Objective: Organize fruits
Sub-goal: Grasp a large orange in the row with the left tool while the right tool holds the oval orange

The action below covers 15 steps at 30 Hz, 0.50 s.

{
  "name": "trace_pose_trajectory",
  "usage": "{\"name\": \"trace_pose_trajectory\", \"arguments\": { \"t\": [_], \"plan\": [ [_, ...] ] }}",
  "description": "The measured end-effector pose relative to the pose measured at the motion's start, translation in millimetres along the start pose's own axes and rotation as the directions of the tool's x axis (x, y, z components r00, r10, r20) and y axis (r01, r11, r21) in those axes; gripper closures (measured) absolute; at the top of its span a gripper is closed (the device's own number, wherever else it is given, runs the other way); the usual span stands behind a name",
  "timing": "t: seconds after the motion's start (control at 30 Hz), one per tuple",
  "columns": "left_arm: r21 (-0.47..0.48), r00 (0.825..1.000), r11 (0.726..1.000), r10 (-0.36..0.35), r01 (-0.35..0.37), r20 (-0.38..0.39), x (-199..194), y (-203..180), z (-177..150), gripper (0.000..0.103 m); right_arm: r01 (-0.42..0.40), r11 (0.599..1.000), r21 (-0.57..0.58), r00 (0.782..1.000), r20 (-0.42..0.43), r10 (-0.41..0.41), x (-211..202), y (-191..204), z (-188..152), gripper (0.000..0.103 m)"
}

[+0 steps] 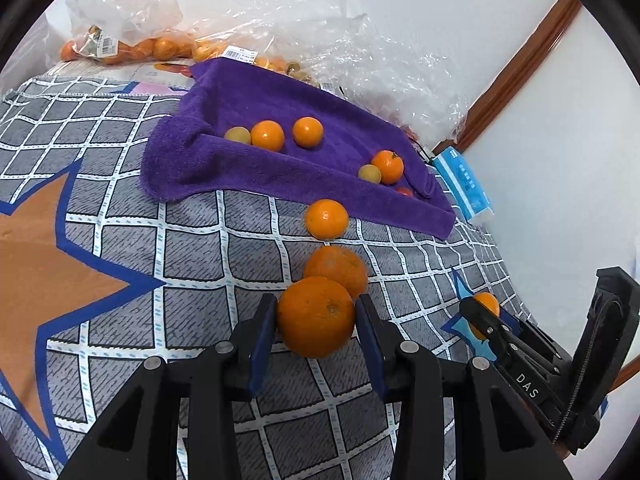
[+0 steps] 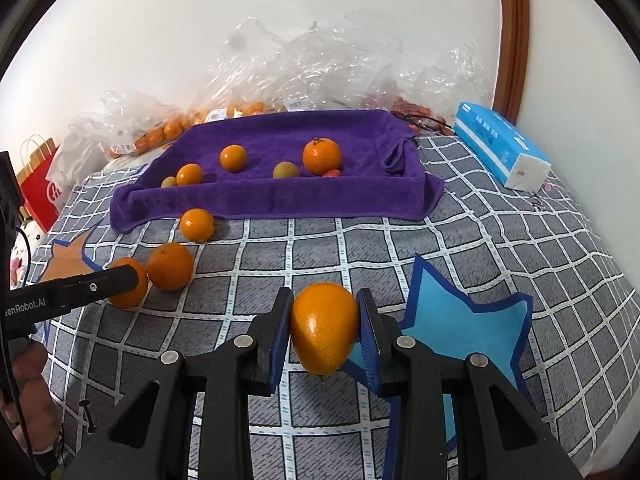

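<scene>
While both pairs of pads press in, we've got fruit on each side: the left hand-held gripper (image 1: 316, 318) is pinching a big orange (image 1: 316, 316) that sits low on the bedspread (image 1: 200, 248), and the right hand-held gripper (image 2: 325, 330) is clamped on a smaller orange (image 2: 324, 328), apparently just above the checked cover. These should handle as firm, round and fairly light fruit with a waxy, slippery rind, so we'd judge the widest middle the place to hold, pads square on opposite flanks, and not too hard or the skin bruises. Ahead lies the purple towel (image 2: 280, 196), folded up like a shallow tray, with several oranges and two yellowish fruits already on it. Two more oranges, one (image 1: 335, 266) touching the held one and one (image 1: 326, 219) at the towel's edge, wait outside. Our right view alone shows the whole blue tissue pack (image 2: 500, 146), a red paper bag (image 2: 38, 192) and the person's hand (image 2: 24, 384); our left view alone shows the orange star (image 1: 44, 248) on the bedspread.
</scene>
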<state>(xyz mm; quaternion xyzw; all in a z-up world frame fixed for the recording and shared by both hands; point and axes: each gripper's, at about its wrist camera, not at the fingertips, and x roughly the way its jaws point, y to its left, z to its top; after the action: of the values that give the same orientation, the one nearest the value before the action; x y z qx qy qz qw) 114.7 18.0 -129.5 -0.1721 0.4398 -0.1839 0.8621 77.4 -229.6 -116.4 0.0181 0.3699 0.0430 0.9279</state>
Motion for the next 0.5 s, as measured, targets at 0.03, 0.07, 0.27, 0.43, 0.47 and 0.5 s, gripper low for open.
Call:
{"name": "trace_pose_trajectory", "arguments": {
  "t": [0.03, 0.07, 0.27, 0.43, 0.47, 0.5],
  "plan": [
    [-0.002, 1.0, 1.0, -0.005, 0.005, 0.003, -1.8, 0.8, 0.3, 0.065, -0.001, 1.0, -0.001, 1.0, 0.0, 0.001, -0.1, 0.5, 0.5, 0.071],
    [-0.005, 1.0, 1.0, -0.008, 0.008, 0.009, -4.0, 1.5, 0.6, 0.065, -0.002, 1.0, 0.0, 1.0, -0.002, 0.002, 0.2, 1.0, 1.0, 0.071],
    [-0.019, 0.999, 1.0, -0.014, 0.015, 0.035, -15.5, 3.4, 2.8, 0.065, -0.007, 1.0, -0.001, 1.0, 0.002, 0.007, -3.6, 4.0, 2.3, 0.071],
    [-0.018, 0.998, 1.0, -0.015, 0.016, 0.055, -23.8, 2.9, 7.1, 0.065, -0.003, 1.0, -0.005, 1.0, 0.014, 0.003, -8.3, 7.3, 5.9, 0.071],
    [-0.022, 0.998, 1.0, -0.021, 0.022, 0.058, -25.8, 3.2, 8.1, 0.065, -0.002, 1.0, -0.005, 1.0, 0.017, 0.002, -9.7, 8.1, 7.1, 0.071],
    [-0.024, 0.998, 0.999, -0.023, 0.025, 0.061, -27.4, 3.3, 8.9, 0.065, -0.003, 1.0, -0.005, 1.0, 0.02, 0.003, -10.5, 8.5, 8.2, 0.071]
  ]
}}
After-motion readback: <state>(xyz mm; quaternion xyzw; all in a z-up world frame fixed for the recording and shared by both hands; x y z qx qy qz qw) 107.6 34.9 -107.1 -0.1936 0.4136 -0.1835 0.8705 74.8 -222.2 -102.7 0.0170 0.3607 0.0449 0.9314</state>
